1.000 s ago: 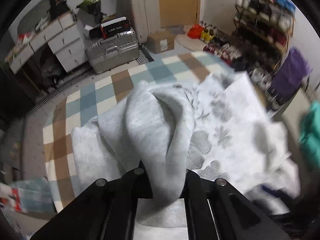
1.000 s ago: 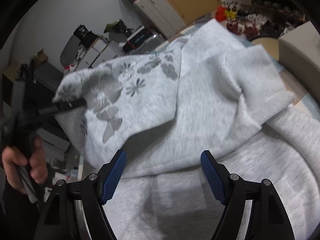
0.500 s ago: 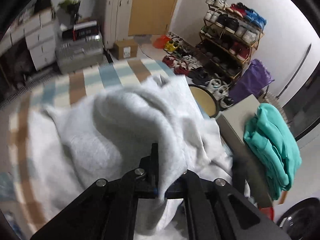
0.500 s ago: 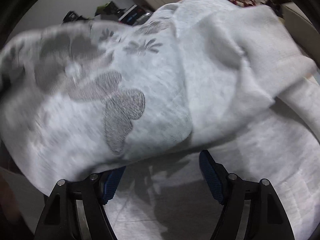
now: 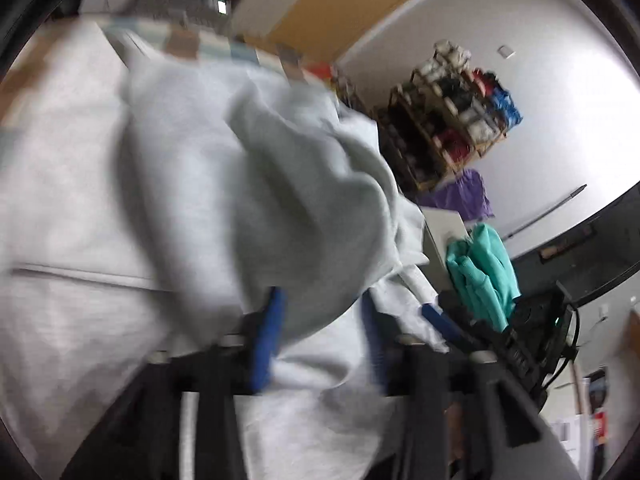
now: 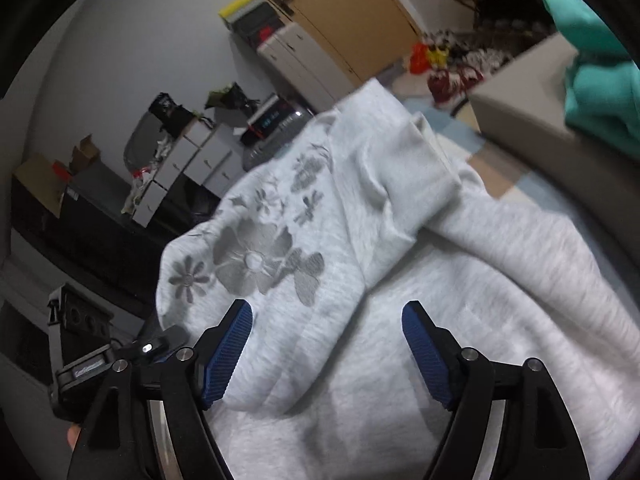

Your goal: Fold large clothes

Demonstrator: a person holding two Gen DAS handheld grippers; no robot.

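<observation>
A large light-grey sweatshirt [image 6: 500, 280] lies spread on the floor. Its part printed with grey flowers [image 6: 256, 256] is folded over onto it. In the blurred left wrist view, my left gripper [image 5: 320, 336] has its jaws opening. A fold of the sweatshirt [image 5: 304, 208] hangs loose between the blue pads [image 5: 268, 336]. My right gripper [image 6: 328, 348] hovers just above the folded part, jaws wide and still widening a little, pads gripping nothing. The left gripper's black body [image 6: 120, 360] shows at the lower left of the right wrist view.
A folded teal garment [image 5: 484, 272] rests on a grey box [image 6: 520, 92] to the right. A shoe rack [image 5: 452, 128] stands by the white wall. A checked rug [image 6: 492, 176] lies under the sweatshirt. White drawers [image 6: 192, 160] and a suitcase [image 6: 276, 120] stand behind.
My left gripper swung right and down with the fabric, and its jaws parted from the fold. The printed flap came over onto the sweatshirt. The right gripper stayed open.
</observation>
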